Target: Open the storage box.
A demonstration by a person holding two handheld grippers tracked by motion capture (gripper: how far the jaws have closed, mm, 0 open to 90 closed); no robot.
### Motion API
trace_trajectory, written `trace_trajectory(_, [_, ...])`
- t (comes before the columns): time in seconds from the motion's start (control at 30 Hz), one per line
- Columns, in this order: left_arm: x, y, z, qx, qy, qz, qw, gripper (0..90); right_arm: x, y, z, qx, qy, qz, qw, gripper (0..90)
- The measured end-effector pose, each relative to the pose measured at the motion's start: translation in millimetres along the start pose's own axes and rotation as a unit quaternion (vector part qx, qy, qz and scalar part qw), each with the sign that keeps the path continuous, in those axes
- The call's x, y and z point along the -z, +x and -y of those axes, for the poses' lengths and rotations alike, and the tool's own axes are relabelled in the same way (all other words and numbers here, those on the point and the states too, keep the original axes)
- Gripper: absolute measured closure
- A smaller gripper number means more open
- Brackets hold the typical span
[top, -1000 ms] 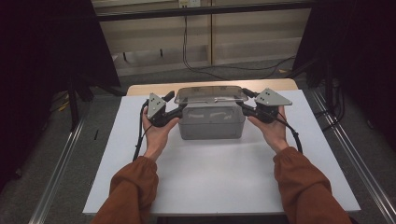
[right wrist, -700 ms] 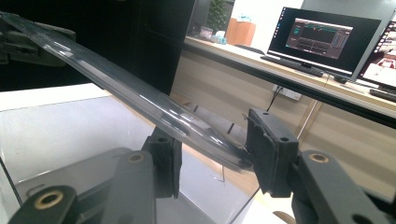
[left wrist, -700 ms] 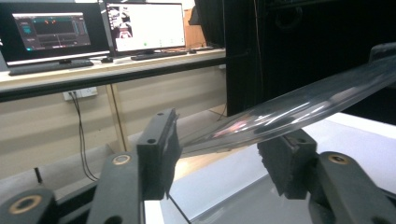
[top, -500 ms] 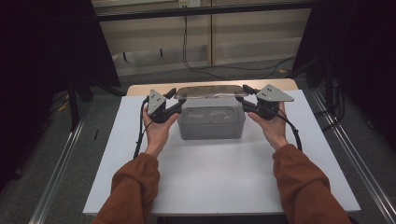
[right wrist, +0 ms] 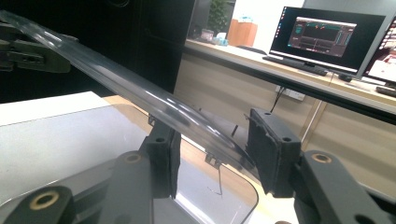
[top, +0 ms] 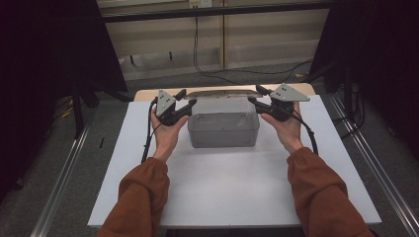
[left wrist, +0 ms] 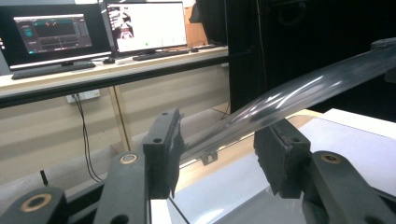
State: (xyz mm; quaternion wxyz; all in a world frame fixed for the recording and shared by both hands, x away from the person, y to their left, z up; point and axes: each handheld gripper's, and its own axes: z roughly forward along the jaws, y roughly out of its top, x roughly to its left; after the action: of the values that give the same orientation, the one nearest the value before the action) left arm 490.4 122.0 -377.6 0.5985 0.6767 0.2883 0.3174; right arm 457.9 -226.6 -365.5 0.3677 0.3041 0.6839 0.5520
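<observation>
High view, mid-frame: left claw (top: 187,97) w/ jaws spread either side of the clear lid's (top: 222,92) left end, not pinching. Lid is raised above the clear bin (top: 223,129) on the white worktop (top: 222,187). Right claw (top: 257,95) likewise spread at the right end. Lid looks light, stiff, slick; prob. best gripped at the end rims.

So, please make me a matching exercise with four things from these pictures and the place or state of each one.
Things:
1. lid
2. box
3. left claw
4. monitors

Places or states:
a. on the desk in the background
b. at the lid's left end
c. lifted above the box, held at both ends
d. open, standing on the white table

Pairs: 1-c, 2-d, 3-b, 4-a
</observation>
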Motion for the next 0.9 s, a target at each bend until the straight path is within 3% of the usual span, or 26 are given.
trace_trajectory(0.17, [-4.7,1.1,1.3,0.012,-0.002,0.002,0.9999,52.2,-3.5,-2.7,-1.9,-0.008,-0.001,-0.002,1.0000,53.0])
trace_trajectory(0.5, [-12.4,4.2,1.8,0.007,0.002,-0.001,1.0000,54.1,-7.4,-9.2,-1.8,-0.006,0.005,0.001,1.0000,54.0])
trace_trajectory(0.8, [-19.1,8.5,2.3,0.015,0.004,-0.001,0.9999,55.0,-16.1,-15.8,-0.1,-0.012,0.006,0.002,0.9999,53.2])
trace_trajectory(0.9, [-20.2,9.3,1.8,0.000,0.006,0.000,1.0000,56.5,-17.8,-17.8,2.1,-0.025,0.002,-0.005,0.9997,54.4])
